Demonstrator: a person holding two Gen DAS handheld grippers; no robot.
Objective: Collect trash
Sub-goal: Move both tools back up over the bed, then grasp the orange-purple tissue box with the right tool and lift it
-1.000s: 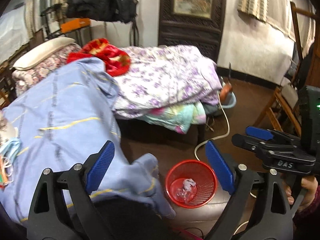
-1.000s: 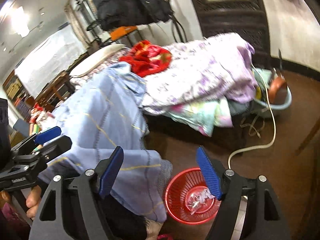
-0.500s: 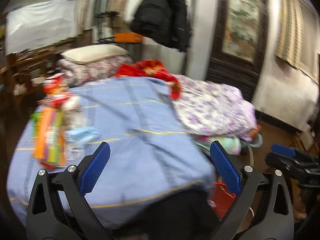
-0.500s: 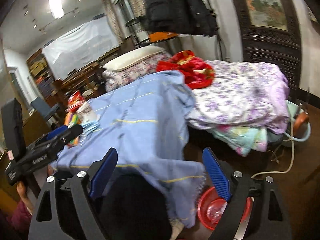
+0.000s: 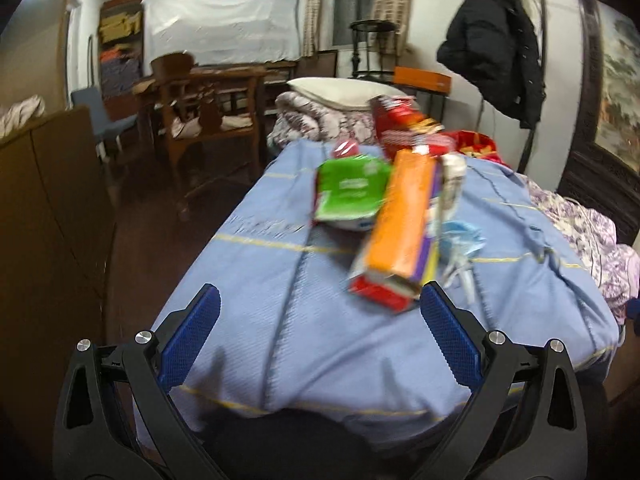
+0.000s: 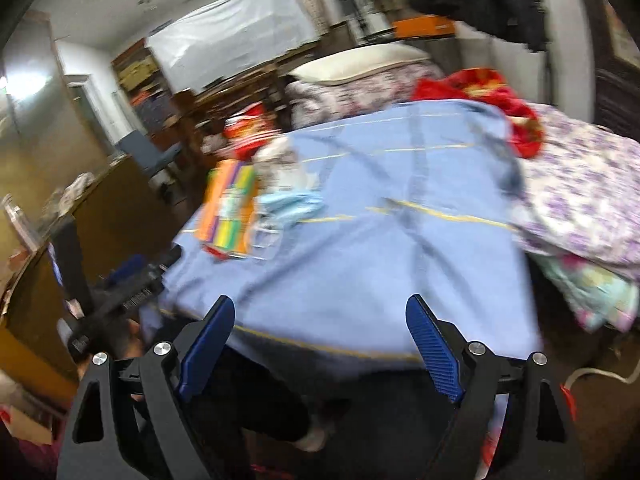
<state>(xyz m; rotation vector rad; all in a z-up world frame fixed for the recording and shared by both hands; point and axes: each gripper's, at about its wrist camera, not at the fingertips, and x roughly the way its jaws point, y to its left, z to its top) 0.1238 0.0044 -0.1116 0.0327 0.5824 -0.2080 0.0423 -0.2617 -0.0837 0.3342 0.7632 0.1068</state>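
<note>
Your left gripper (image 5: 318, 322): jaws widest, just opened further, nothing between. Right gripper (image 6: 320, 338): jaws wide, also just opened, empty. Long orange cardboard box (image 5: 400, 228), green plastic packet (image 5: 348, 190), crumpled pale-blue mask (image 5: 460, 240) lie on blue quilted bedcover (image 5: 320, 320), ahead of left jaws.

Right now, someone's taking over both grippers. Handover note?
Left gripper: open, empty, aimed at the trash pile.
Right gripper: jaws just opened wider, nothing between them.
Trash on the blue blanket: orange box, green packet, red packet, blue face mask.
Done: nothing gripped yet.
Left: pick each piece; no bin in view now.
</note>
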